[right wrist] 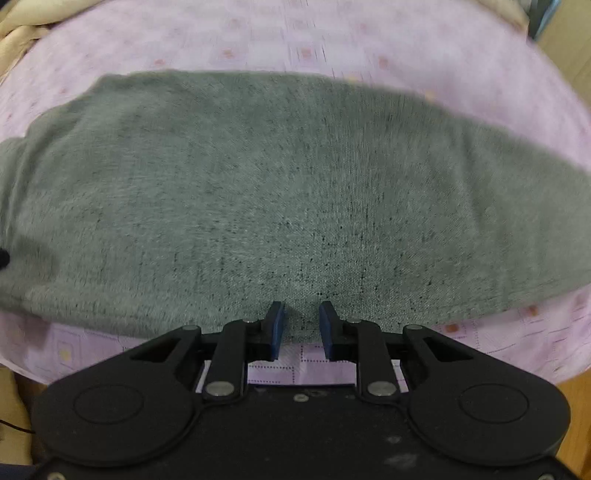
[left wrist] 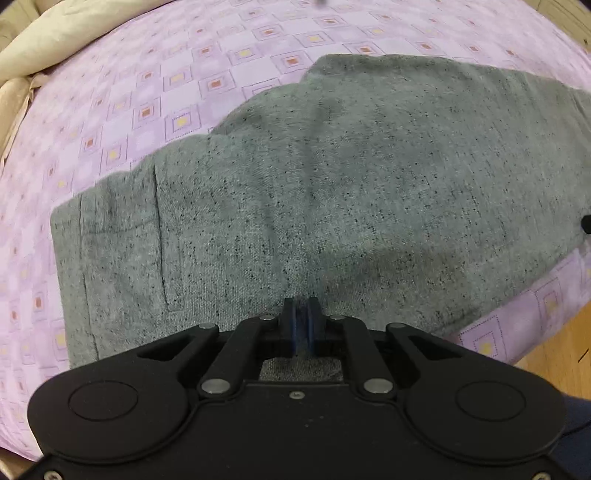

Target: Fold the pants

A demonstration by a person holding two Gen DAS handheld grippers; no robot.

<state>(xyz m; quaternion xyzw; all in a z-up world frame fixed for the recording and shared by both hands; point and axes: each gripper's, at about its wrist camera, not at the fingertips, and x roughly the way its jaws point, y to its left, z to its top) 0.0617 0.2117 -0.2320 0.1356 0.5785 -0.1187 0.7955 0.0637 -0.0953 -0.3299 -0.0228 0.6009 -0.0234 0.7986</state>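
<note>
Grey speckled pants [left wrist: 332, 177] lie flat across a purple patterned bedsheet [left wrist: 147, 92], with the waistband and a pocket seam [left wrist: 159, 229] at the left. My left gripper [left wrist: 302, 304] points down at the near part of the pants. Its jaws are almost together, and a ridge of the cloth runs up from between them. In the right wrist view the pants [right wrist: 277, 184] fill the middle. My right gripper [right wrist: 302, 314] hangs over their near edge, jaws apart and pressing on nothing.
A beige quilt [left wrist: 55, 33] is bunched at the bed's far left corner [right wrist: 18, 33]. Wooden floor [left wrist: 561, 343] shows past the bed's near right edge. The sheet [right wrist: 295, 37] is bare beyond the pants. A small black part [left wrist: 586, 223] pokes in at the right edge.
</note>
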